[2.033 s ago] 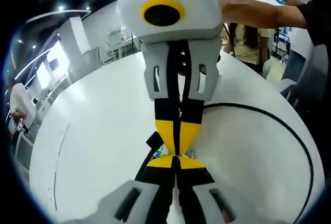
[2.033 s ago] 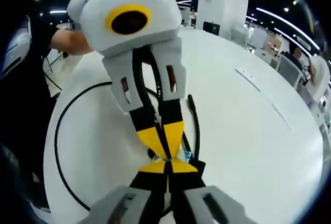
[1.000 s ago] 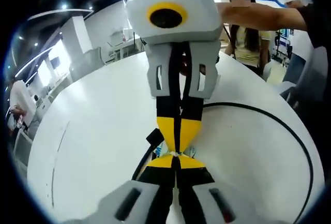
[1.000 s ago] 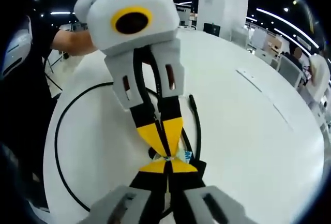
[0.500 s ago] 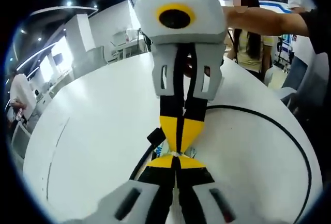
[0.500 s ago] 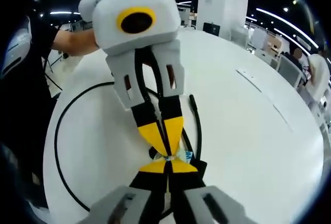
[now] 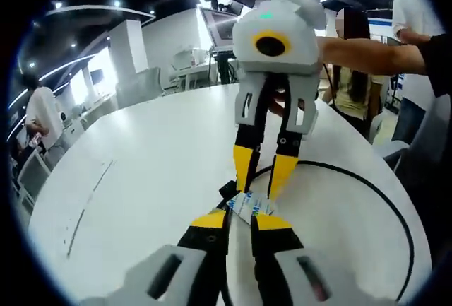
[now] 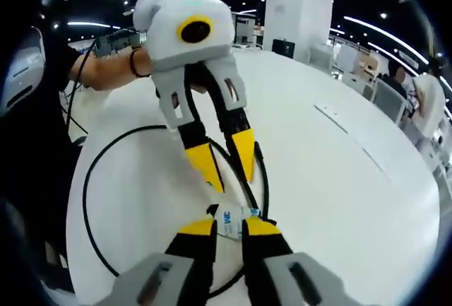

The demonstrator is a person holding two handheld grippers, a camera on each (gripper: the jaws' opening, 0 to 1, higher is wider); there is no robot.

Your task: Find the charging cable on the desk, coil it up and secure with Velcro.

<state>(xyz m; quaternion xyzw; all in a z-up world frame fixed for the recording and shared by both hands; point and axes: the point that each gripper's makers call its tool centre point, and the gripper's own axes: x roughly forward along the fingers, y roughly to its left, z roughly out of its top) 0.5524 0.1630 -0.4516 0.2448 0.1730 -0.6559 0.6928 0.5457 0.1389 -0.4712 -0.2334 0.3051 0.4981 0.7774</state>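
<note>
Both claws have opened and drawn apart: the left claw [image 7: 240, 218] and the right claw [image 8: 227, 227] each stand with jaws parted and hold nothing. Half a second ago their shut tips pinched together over the white tag [image 8: 232, 220]. The black cable [image 8: 92, 200] lies on the desk [image 8: 339, 193] in a wide loop, so I judge the coiling is not finished and the Velcro not yet closed.
</note>
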